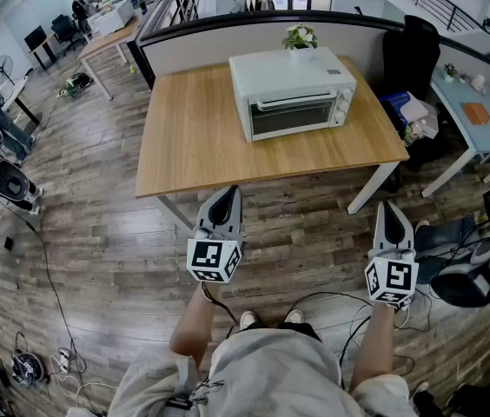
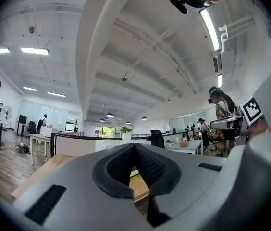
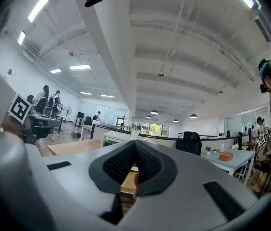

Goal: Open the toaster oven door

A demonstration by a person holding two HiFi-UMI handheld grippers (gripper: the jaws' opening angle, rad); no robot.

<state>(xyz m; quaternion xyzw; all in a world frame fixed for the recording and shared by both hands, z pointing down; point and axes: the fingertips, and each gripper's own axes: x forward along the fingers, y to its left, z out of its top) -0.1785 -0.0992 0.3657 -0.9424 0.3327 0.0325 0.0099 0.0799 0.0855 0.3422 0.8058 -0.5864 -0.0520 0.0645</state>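
Note:
A white toaster oven stands at the back of a wooden table, its glass door shut, handle along the door's top and knobs on its right side. My left gripper hangs over the floor in front of the table's near edge, pointing at it, jaws shut and empty. My right gripper floats further right, off the table's front right corner, also shut with nothing held. In the left gripper view the black pads meet at their tips, the table behind. The right gripper view shows the same closed pads.
A potted plant sits behind the oven against a grey partition. A black office chair and a light blue desk stand to the right. Cables run over the wood floor at left. Other people work at distant desks.

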